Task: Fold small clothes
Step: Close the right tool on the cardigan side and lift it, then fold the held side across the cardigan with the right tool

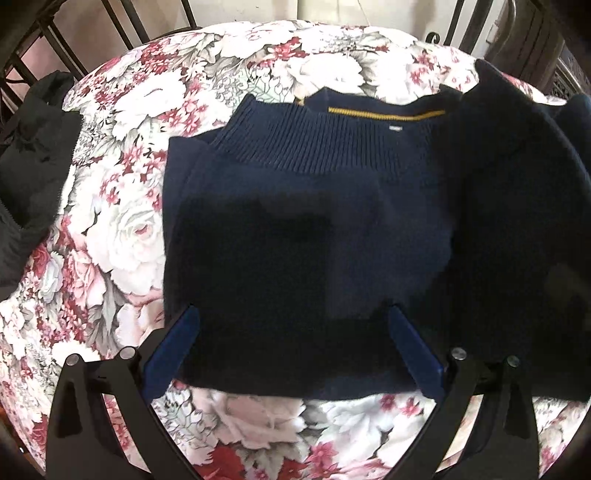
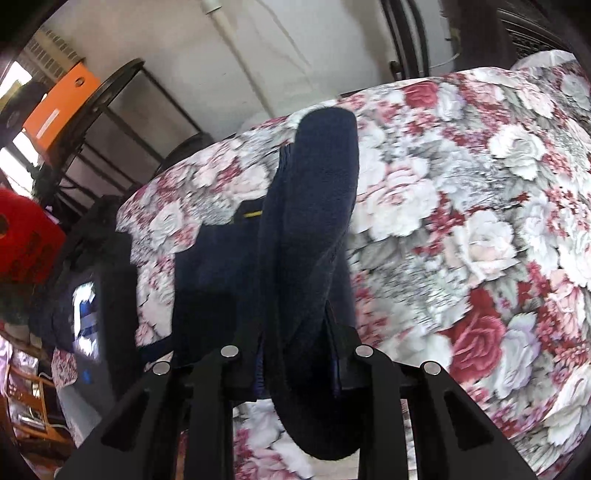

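A small navy knit sweater point(image 1: 295, 206) lies on the floral tablecloth point(image 1: 122, 229), ribbed collar with a yellow stripe point(image 1: 384, 114) at the far side. Its left side is folded in. My left gripper point(image 1: 291, 321) is open above the sweater's near hem, blue pads on either side, holding nothing. My right gripper point(image 2: 299, 332) is shut on the sweater's right edge point(image 2: 310, 229) and holds that fold of fabric lifted above the table. The lifted part shows as a dark flap point(image 1: 517, 206) at the right of the left wrist view.
A black garment point(image 1: 33, 166) lies at the table's left edge. Dark metal chair backs point(image 1: 122, 18) stand behind the table. In the right wrist view an orange box point(image 2: 59, 107) and a metal shelf point(image 2: 122, 122) stand at the left.
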The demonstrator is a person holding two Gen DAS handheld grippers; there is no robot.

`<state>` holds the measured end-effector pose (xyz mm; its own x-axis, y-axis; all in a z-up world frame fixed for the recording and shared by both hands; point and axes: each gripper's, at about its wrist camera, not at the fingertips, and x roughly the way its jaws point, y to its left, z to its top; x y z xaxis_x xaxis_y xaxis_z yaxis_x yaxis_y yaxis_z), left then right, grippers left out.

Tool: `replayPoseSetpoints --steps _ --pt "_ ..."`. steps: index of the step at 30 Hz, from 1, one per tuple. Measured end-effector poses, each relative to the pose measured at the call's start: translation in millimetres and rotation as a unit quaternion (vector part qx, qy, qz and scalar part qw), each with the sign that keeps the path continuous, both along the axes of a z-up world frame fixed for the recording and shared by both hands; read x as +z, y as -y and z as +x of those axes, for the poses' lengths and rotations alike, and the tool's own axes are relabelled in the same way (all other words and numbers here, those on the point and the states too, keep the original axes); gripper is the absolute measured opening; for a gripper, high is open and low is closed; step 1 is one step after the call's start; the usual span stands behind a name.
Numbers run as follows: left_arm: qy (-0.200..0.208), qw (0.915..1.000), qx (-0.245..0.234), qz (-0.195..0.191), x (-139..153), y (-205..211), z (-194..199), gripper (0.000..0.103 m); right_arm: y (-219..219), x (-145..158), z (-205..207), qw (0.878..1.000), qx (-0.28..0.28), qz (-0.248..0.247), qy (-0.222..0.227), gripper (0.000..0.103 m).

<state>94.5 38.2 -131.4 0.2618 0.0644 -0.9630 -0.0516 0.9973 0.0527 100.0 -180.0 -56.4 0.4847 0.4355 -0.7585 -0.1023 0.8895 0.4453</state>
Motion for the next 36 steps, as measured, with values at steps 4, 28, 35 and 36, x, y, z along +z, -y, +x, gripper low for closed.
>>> replayPoseSetpoints --steps 4,28,35,36 --pt "0.001 0.9999 0.005 0.009 -6.4 2.0 11.2 0.095 -22.5 0.2 -7.7 1.0 0.015 -0.017 -0.006 0.027" --pt "0.056 0.9965 0.047 -0.04 35.3 -83.0 7.8 0.045 -97.4 27.9 1.1 0.996 0.044 0.074 -0.032 0.032" --pt "-0.045 0.996 0.077 0.001 -20.8 -139.6 -14.2 0.059 -153.5 -21.2 7.3 0.989 0.108 0.066 -0.078 0.044" --pt "-0.071 0.994 0.084 -0.001 -35.3 -144.5 -17.2 0.061 -156.6 -35.2 7.7 0.988 0.114 0.05 -0.091 0.043"
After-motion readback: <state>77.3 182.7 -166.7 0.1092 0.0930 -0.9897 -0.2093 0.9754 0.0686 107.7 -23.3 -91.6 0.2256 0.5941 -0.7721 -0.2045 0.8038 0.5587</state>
